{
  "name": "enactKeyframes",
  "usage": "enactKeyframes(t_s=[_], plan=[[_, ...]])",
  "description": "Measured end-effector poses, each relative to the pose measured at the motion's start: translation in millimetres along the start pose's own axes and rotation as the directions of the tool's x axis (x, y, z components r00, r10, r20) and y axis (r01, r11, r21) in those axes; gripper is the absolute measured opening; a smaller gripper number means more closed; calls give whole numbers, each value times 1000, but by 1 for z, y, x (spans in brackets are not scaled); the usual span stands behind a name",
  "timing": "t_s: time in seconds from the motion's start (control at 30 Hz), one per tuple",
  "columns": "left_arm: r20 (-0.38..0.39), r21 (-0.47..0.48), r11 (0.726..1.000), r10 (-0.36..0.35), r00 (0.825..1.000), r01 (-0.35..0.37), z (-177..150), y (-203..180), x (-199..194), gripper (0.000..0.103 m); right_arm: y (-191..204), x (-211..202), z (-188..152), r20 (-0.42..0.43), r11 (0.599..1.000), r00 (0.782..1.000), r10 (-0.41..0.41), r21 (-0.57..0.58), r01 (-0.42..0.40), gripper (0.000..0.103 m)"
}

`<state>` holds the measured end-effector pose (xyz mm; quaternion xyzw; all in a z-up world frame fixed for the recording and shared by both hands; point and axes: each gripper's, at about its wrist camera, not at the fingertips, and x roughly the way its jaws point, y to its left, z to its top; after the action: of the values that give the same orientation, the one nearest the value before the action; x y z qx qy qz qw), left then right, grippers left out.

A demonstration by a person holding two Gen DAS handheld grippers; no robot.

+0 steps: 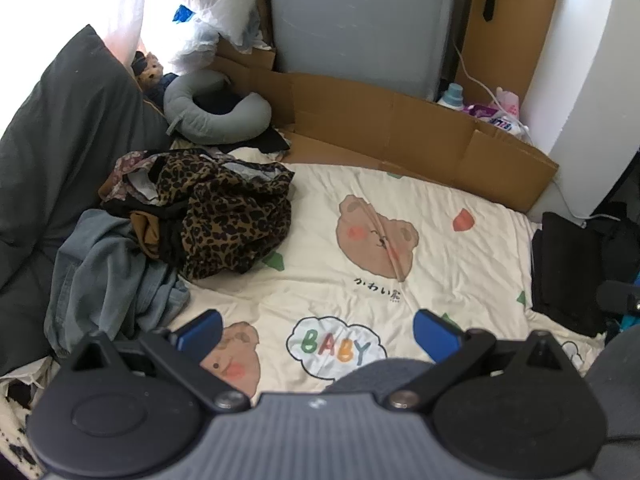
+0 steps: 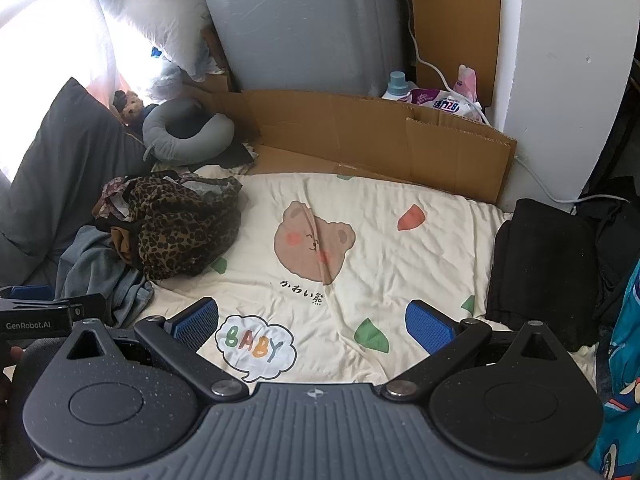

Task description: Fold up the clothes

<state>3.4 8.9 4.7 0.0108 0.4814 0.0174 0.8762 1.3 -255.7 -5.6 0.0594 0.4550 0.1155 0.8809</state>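
Both tongs, left (image 1: 318, 332) and right (image 2: 312, 322), gape wide and empty above a crumpled leopard-print garment (image 1: 228, 220) heaped on denim (image 1: 108, 276).

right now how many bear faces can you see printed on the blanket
2. One whole bear face sits mid-blanket, creased by a fold; another lies at the near edge, partly hidden behind the left gripper's fingers. The clothes pile may cover more.

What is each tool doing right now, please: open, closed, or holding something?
Left tool: open, holding nothing, above the bear-print blanket.
Right tool: open, holding nothing.
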Motion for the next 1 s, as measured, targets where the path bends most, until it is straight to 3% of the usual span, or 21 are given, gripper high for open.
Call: enactKeyframes(t_s=[1.0], plan=[[-14,-47,998,-40,999,39,1,9,1,102,0,3,2,-4,1000,1000,-14,1,14,103]])
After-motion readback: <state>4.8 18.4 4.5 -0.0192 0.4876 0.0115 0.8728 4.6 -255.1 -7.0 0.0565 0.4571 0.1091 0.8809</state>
